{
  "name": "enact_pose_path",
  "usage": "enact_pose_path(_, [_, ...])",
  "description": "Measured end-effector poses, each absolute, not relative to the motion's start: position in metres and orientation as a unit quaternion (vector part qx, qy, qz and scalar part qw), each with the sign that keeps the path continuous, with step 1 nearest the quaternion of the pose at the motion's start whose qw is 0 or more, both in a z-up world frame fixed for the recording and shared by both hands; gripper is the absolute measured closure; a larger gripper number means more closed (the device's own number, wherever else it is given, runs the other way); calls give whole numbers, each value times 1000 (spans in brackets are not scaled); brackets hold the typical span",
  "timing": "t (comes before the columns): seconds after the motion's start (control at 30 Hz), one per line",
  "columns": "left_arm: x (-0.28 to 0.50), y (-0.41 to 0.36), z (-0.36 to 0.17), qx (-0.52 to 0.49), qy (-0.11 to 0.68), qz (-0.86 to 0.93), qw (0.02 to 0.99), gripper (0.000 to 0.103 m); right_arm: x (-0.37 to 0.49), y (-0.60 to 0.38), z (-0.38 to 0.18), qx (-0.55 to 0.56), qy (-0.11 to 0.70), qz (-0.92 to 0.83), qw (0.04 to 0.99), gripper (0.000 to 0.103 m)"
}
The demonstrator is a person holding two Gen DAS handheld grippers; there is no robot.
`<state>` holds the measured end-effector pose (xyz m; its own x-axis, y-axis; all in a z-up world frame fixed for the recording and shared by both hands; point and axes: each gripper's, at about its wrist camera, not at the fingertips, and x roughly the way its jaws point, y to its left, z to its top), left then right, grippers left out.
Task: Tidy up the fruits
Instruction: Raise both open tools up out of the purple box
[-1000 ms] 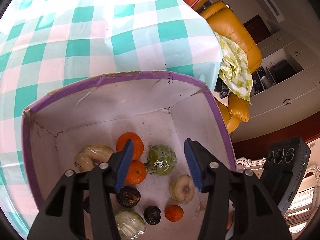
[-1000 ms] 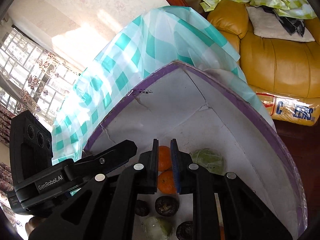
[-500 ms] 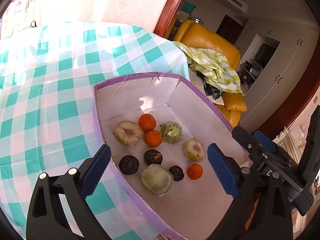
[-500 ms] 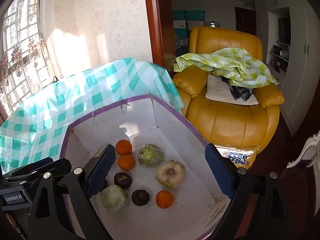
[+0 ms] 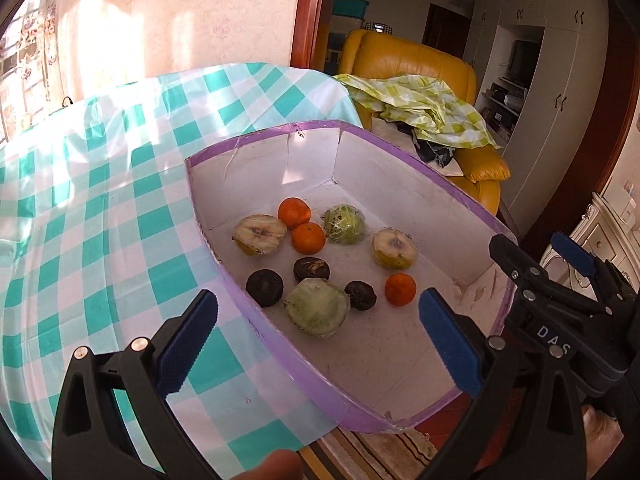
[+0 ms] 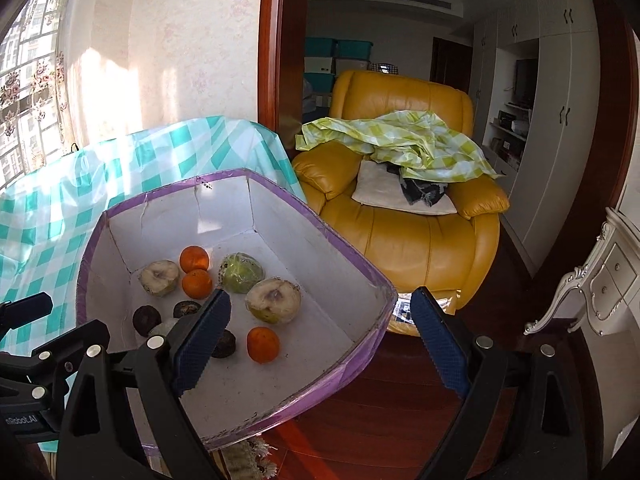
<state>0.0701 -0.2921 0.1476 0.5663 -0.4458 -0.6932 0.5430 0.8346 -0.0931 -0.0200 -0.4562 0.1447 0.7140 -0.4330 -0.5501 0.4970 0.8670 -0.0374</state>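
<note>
A white box with a purple rim (image 5: 400,152) (image 6: 340,248) sits on the checked table and overhangs its edge. In it lie three oranges (image 5: 307,237) (image 6: 263,345), two cut pale fruits (image 5: 259,234) (image 6: 273,301), two green wrapped fruits (image 5: 318,307) (image 6: 242,267) and three dark round fruits (image 5: 264,287) (image 6: 147,319). My left gripper (image 5: 318,342) is open and empty, held back above the box's near end. My right gripper (image 6: 320,342) is open and empty, above the box's near right corner. It also shows in the left wrist view (image 5: 560,280).
The teal-and-white checked tablecloth (image 5: 100,200) (image 6: 60,200) spreads to the left. A yellow armchair (image 6: 400,220) (image 5: 420,64) with a green checked cloth stands behind the box. White cabinets (image 6: 560,120) and a white dresser (image 6: 600,280) stand at the right. Wooden floor lies below.
Both grippers have pulled up and back out of the box. The right gripper went from shut to open and the left opened wider. The fruits have stayed where they lay.
</note>
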Motion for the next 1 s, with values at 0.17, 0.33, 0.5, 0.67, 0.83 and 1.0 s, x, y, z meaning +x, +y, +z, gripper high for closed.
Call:
enact_pose_path(0.17, [71, -293, 145, 62, 378, -277, 881, 2, -21, -456, 144, 52, 279, -256, 924, 15])
enact_pose_path(0.33, [70, -298, 144, 69, 381, -281, 878, 2, -22, -455, 145, 45, 274, -265, 923, 15])
enact_pose_path(0.5, [68, -303, 143, 76, 381, -282, 877, 2, -22, -457, 144, 46, 275, -266, 923, 15])
enact_pose_path(0.67, [63, -309, 142, 80, 372, -300, 875, 2, -22, -459, 143, 50, 278, -270, 920, 15])
enact_pose_path(0.83, [61, -305, 149, 69, 378, -321, 866, 2, -24, -460, 146, 53, 274, -271, 921, 15])
enact_pose_path(1.0, [48, -258, 178, 45, 343, -313, 884, 2, -32, -438, 166, 41, 245, -255, 935, 15])
